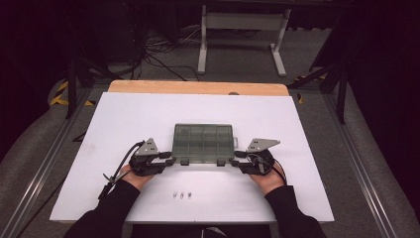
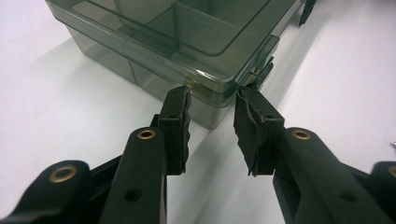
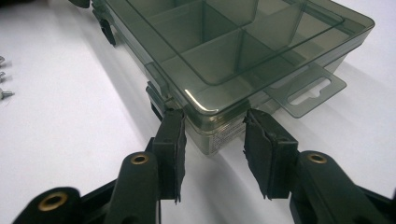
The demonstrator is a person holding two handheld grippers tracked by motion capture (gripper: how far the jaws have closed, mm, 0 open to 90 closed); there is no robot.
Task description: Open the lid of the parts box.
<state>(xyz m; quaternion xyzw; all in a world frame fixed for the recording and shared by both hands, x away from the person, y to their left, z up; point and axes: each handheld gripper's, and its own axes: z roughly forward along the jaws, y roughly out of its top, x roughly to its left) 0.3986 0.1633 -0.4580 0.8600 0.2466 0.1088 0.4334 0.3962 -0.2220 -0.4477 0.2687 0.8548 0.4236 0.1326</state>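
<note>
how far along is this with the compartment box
Early. Done: both grippers are at the closed compartment box's near corners. In hand: the left gripper and right gripper each straddle a corner, grip unclear. Left: the lid looks closed, and three small screws lie untouched on the table.

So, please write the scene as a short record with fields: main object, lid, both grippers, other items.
main object: smoky clear compartment box on white table
lid: closed
left gripper: jaws at the box's near left corner, either side of it
right gripper: jaws at the near right corner, either side of it
other items: three small screws near the person
</note>
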